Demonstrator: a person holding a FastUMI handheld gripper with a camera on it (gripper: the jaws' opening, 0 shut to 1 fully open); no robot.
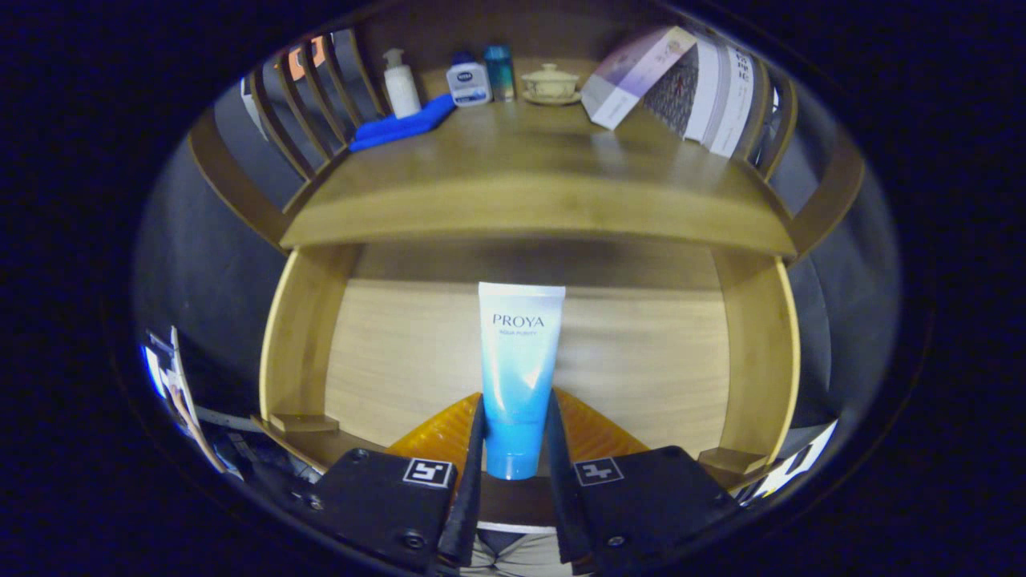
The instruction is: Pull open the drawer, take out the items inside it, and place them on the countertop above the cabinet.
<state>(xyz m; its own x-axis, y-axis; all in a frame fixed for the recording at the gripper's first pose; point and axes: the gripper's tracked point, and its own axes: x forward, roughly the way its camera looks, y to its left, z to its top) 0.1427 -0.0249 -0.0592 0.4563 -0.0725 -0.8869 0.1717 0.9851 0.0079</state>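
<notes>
- While the drawer (pixel 304 336) stands pulled open beneath the tabletop (pixel 529 192), the tool (pixel 515 449) is clamped on a tube (pixel 517 369), both fingers (pixel 473 457) pressing its lower blue end from either side.
- Held cap-end down between the fingers, the tube runs with its long axis straight ahead of the tool, its white crimped end pointing toward the tabletop edge above and beyond.
- Printed on the tube's white upper part is "PROYA", with a smaller line beneath that is too fine to read with certainty.
- An orange ribbed item (pixel 437 433) lies under the fingers at the near end of the drawer floor; what it is cannot be told.
- At the back of the tabletop stand a white pump bottle (pixel 400 82), a white bottle with a dark blue label (pixel 468 82), a teal can (pixel 499 72) and a lidded cup (pixel 550 82); a blue cloth (pixel 401 127) lies to the left and leaning booklets (pixel 681 84) to the right.
- Bare wood lies in the middle of the tabletop, likely the easiest spot for the tube, which calls for a lift up and forward over the front edge.
</notes>
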